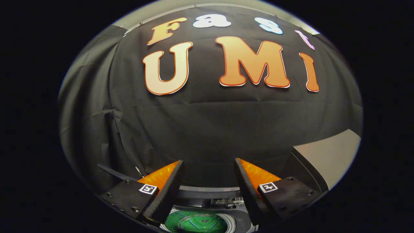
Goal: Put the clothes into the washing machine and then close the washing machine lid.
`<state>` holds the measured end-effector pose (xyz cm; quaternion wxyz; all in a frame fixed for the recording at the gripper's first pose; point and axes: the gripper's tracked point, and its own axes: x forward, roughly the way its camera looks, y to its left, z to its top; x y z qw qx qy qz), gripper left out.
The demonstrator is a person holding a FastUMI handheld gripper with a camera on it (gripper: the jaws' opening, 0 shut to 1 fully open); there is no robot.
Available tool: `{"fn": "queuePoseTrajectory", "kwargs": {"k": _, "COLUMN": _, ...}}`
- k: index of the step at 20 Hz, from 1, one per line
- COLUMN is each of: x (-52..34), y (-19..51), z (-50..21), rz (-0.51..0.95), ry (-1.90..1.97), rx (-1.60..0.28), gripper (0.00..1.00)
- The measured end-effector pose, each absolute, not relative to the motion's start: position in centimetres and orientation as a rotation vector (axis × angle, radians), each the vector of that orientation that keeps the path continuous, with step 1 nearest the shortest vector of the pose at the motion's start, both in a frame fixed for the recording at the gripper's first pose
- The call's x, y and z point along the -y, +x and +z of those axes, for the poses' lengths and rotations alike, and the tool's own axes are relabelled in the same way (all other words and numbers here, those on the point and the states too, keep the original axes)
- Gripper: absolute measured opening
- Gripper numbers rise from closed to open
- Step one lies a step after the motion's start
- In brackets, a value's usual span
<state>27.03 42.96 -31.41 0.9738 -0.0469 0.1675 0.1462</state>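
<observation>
Tongs (208,168) spread, empty (ridged pads), above round green washer drum (197,223)

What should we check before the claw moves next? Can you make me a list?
1. Claw open: ok, fingers spread wide apart.
2. Claw holding nothing: ok, only air between the fingers.
3. Washing machine lid open: ok, the green drum shows below the fingers.
4. Clothes already in the drum: cannot tell, just part of it is in sight.
5. Clothes ready to grab: cannot tell.
6. Claw aimed at the machine: not ok, it points at the booth wall.
</observation>
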Motion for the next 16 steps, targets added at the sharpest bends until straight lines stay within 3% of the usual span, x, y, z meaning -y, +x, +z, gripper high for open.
{"fn": "queuePoseTrajectory", "kwargs": {"k": 7, "x": -40.8, "y": 19.1, "z": -34.7, "rz": 0.321, "ry": -0.100, "rx": -0.316, "gripper": 0.98}}
{"fn": "queuePoseTrajectory", "kwargs": {"k": 12, "x": -36.9, "y": 16.7, "z": -42.6, "rz": 0.281, "ry": -0.112, "rx": -0.476, "gripper": 0.98}}
{"fn": "queuePoseTrajectory", "kwargs": {"k": 16, "x": -36.9, "y": 15.9, "z": -40.7, "rz": 0.278, "ry": -0.130, "rx": -0.435, "gripper": 0.97}}
